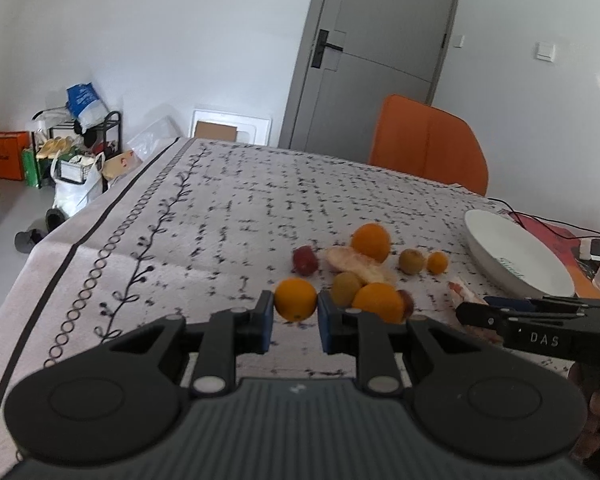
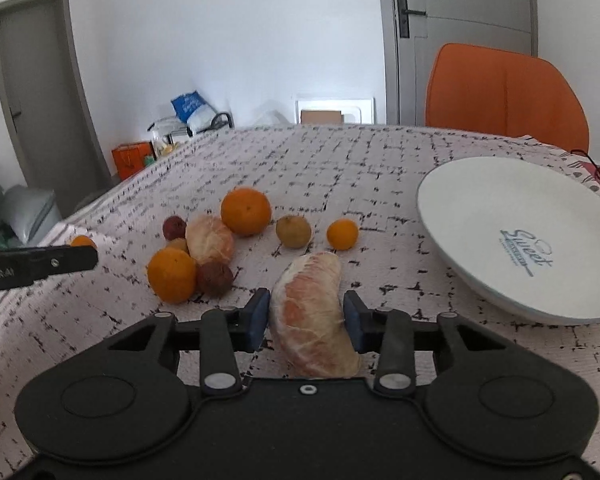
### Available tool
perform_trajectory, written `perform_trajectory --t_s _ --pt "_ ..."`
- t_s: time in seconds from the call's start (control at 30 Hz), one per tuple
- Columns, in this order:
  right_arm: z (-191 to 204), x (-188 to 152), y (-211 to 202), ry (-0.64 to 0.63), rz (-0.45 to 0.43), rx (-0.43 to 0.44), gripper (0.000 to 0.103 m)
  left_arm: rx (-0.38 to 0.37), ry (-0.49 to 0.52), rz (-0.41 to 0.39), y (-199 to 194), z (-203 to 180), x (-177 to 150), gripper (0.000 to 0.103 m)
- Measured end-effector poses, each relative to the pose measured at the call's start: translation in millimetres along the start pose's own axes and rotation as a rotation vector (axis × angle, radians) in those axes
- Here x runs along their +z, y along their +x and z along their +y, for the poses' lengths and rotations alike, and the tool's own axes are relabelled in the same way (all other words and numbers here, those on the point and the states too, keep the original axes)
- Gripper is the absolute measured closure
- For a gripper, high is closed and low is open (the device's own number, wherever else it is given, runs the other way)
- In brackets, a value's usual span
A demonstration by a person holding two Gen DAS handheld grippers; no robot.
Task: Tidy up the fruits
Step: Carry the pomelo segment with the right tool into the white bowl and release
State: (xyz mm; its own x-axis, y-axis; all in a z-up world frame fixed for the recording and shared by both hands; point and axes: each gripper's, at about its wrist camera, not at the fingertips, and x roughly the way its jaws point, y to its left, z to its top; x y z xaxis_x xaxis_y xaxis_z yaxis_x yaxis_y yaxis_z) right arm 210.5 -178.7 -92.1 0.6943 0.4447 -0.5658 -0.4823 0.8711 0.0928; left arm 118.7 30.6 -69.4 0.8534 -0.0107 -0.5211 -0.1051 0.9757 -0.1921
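Note:
My left gripper (image 1: 295, 312) is shut on a small orange (image 1: 295, 298), held just above the patterned tablecloth. My right gripper (image 2: 306, 318) is shut on a peeled pomelo segment (image 2: 314, 312), low over the cloth. Loose fruit lies in a cluster: a large orange (image 2: 246, 211), another orange (image 2: 172, 275), a second pomelo segment (image 2: 209, 239), two dark red fruits (image 2: 215, 278), a yellow-green fruit (image 2: 293, 231) and a tiny orange (image 2: 342, 234). A white plate (image 2: 480, 208) marked "Sweet" stands to the right, with nothing on it.
An orange chair (image 2: 504, 92) stands behind the table's far edge. Cables (image 1: 540, 224) and red items lie past the plate. The table's left edge (image 1: 72, 256) drops to a floor with bags and a rack. The right gripper shows in the left wrist view (image 1: 520, 320).

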Motion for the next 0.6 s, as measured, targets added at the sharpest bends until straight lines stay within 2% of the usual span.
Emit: perform_trajectory --t_s 0.27,0.6 --pt "-15.0 8.3 -22.4 0.043 -0.067 -0.001 0.065 -0.029 0.046 -0.018 1.3 -25.4 7.9 0.082" --pt "-42.3 14.5 -40.5 0.092 -0.133 -0.057 0.065 -0.079 0.102 -0.039 12.7 -59.3 20.4 0.082"
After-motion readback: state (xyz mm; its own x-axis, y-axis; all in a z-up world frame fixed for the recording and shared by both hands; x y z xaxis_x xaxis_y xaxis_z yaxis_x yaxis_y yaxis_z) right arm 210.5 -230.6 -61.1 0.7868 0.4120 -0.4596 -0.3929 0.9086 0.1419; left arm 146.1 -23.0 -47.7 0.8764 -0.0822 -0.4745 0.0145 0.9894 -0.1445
